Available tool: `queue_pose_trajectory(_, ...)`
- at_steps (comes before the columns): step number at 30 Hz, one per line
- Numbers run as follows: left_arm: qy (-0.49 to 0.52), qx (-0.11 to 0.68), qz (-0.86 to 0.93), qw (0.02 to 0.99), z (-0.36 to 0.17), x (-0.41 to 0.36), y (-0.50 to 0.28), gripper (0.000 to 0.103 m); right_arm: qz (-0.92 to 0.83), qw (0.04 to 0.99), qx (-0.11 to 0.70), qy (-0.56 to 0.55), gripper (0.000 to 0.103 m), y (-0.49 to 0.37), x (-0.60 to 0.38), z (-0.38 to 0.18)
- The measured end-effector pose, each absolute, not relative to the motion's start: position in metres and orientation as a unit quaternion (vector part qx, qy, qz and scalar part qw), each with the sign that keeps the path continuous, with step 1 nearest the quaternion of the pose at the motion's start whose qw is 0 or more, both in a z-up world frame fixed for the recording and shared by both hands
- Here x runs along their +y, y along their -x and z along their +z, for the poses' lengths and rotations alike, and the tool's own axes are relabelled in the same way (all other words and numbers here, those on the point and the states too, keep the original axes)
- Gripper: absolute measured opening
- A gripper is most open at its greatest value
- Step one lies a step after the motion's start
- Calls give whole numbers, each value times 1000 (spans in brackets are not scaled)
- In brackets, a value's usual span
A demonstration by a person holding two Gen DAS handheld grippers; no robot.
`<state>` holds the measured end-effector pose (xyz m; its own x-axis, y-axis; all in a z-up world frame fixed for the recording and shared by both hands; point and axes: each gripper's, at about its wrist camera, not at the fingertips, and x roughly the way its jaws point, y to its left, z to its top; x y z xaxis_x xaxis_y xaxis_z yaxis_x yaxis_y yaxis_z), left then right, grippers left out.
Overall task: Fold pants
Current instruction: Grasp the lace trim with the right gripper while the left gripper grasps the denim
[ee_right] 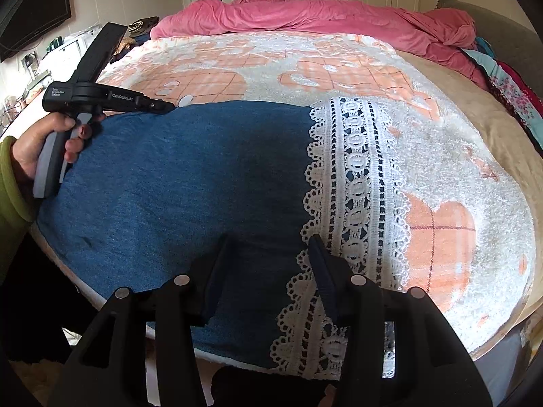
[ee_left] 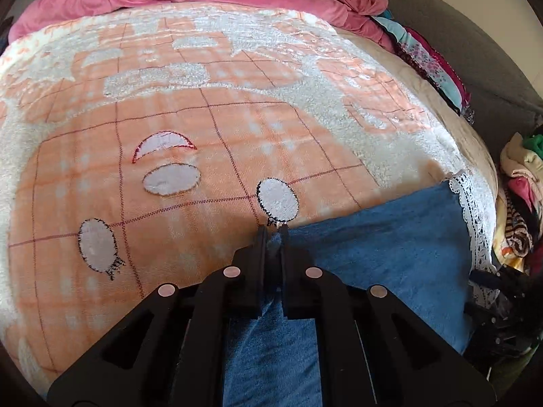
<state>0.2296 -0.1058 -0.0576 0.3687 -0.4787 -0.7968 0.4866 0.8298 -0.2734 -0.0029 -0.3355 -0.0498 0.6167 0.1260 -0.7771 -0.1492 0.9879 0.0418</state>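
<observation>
Blue pants (ee_right: 186, 176) with a white lace hem (ee_right: 356, 169) lie flat on the near part of the bed. In the left wrist view my left gripper (ee_left: 273, 232) is shut on the far edge of the pants (ee_left: 390, 247), with a pinch of blue cloth between its fingertips. The right wrist view shows that gripper (ee_right: 168, 105) at the far left corner of the pants, held by a hand in a green sleeve. My right gripper (ee_right: 269, 240) stands open over the near edge, one finger on blue cloth and the other by the lace.
An orange and white plush blanket (ee_left: 203, 129) covers the bed, with a bunched pink duvet (ee_right: 322, 17) at its far end. Folded clothes (ee_left: 431, 61) line the right side and a clothes pile (ee_left: 519, 183) sits beyond it. A dark screen (ee_right: 37, 13) hangs at the left.
</observation>
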Motion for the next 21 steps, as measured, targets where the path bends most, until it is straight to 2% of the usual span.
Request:
queue_pose_trajectory(1,-3,476,-292,829,-55,-104,-229,4,77,899,431,12,47,3,-336,-49)
queue_pose_trajectory(2,-1,472,-290,833,-52,-101,-227,7,84,897,433,5,52,3,-337,-47)
queue_pose_trajectory(4,11,464,-282,840,-45,-91,-222,17,106,898,427,-30,57,3,-345,-34)
queue_pose_trajectory(6,18,451,-280,848,-33,-80,-211,24,113,906,401,-76,58,1,-362,-17)
queue_pose_trajectory(8,10,436,-271,858,-23,-73,-198,26,94,914,383,-89,61,-10,-380,-3)
queue_pose_trajectory(16,-26,415,-271,868,-12,-72,-148,36,50,893,423,-145,60,-93,-436,-24)
queue_pose_trajectory(21,-57,445,-239,861,-43,-81,-149,39,78,881,436,-165,48,-115,-432,-43)
